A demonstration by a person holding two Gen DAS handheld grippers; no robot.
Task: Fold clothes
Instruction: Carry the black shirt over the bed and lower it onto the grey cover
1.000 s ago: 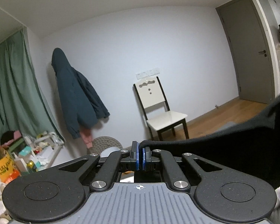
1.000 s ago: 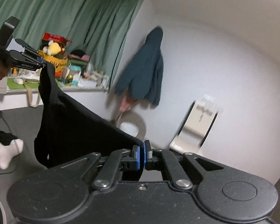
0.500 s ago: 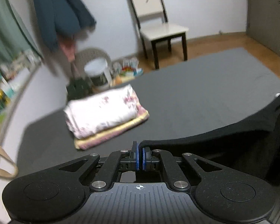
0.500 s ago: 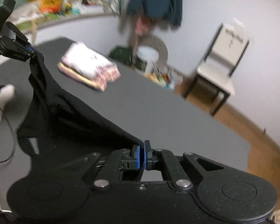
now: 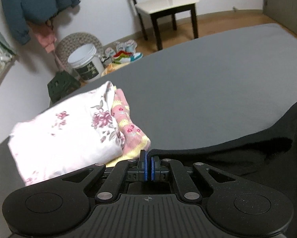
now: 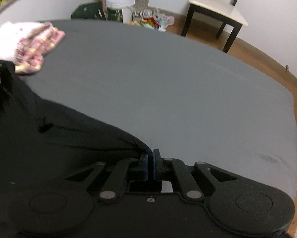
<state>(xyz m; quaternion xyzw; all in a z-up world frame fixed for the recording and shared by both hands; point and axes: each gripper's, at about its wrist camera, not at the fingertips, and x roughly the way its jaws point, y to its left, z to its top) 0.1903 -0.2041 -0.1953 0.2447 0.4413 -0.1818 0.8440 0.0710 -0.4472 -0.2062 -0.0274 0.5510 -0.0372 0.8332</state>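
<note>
A black garment (image 5: pixel 247 150) stretches between both grippers, low over a dark grey bed (image 5: pixel 208 83). My left gripper (image 5: pixel 148 159) is shut on one edge of it, and the cloth runs off to the right. My right gripper (image 6: pixel 150 158) is shut on the other edge of the black garment (image 6: pixel 59 134), which sags away to the left. The left gripper itself shows as a dark shape at the left edge of the right wrist view, where the cloth ends.
A folded pile of floral white and pink-yellow clothes (image 5: pixel 69 130) lies on the bed's left part, also seen as the folded pile (image 6: pixel 25 43). Beyond the bed stand a white chair (image 5: pixel 164 2), a white bucket (image 5: pixel 85 61), a wicker basket and shoes on the wood floor.
Both grippers have swung down from facing the wall to just above the bed, lowering the black garment with them. The folded pile has come close in the left view.
</note>
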